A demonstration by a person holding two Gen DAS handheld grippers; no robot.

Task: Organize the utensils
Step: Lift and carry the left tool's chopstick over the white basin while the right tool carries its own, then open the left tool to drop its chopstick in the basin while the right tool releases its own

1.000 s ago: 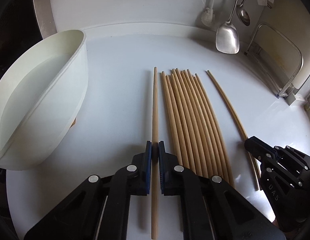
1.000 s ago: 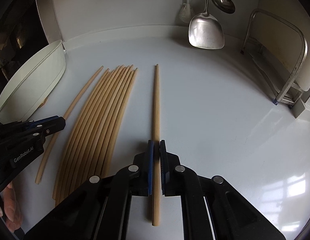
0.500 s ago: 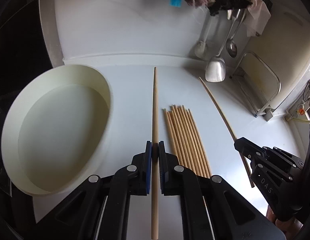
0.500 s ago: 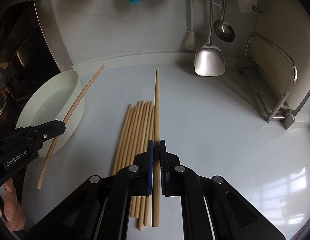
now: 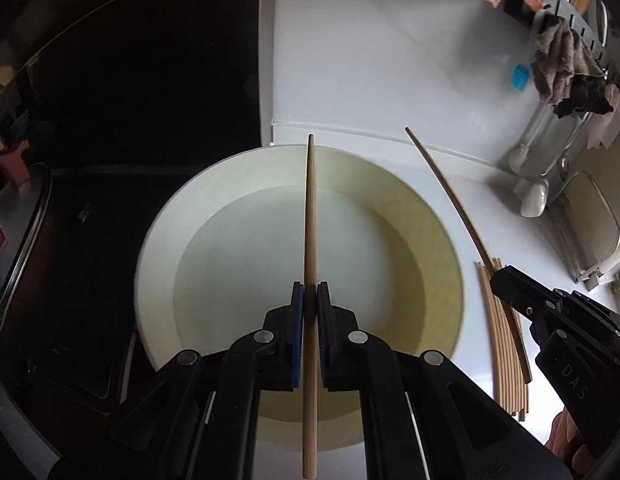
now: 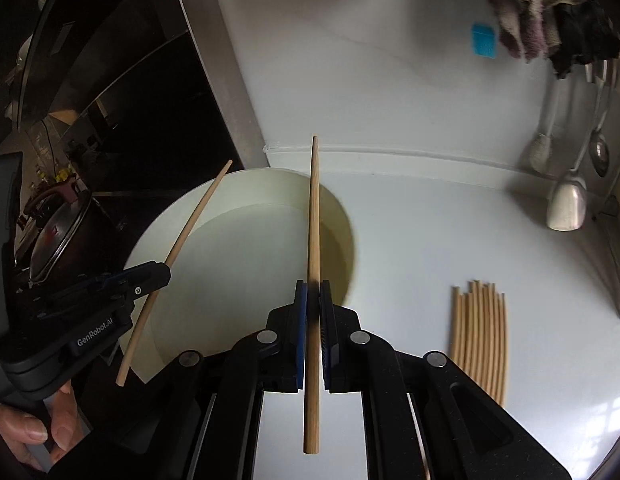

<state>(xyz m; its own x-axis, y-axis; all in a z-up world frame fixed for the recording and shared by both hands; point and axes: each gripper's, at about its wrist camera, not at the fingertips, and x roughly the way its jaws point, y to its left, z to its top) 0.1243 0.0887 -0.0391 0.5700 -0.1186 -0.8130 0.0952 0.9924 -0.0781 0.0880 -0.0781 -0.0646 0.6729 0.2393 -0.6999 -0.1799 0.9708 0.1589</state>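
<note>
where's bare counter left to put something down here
Widest bare patch: white counter between the bowl and the chopstick bundle, running back to the wall. A smaller strip lies right of the bundle, toward the hanging spatula. Crowded: the left edge, where the bowl sits beside a pot.

Matt wooden chopsticks, a smooth glossy plastic basin, a shiny metal spatula.

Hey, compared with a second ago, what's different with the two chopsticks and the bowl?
Both tools lifted their chopsticks off the counter and carried them toward the white bowl. The left tool now holds its chopstick over the bowl's middle; the right tool has its chopstick above the bowl's rim. Unchanged: both grips are shut, and the chopstick bundle lies on the counter.
</note>
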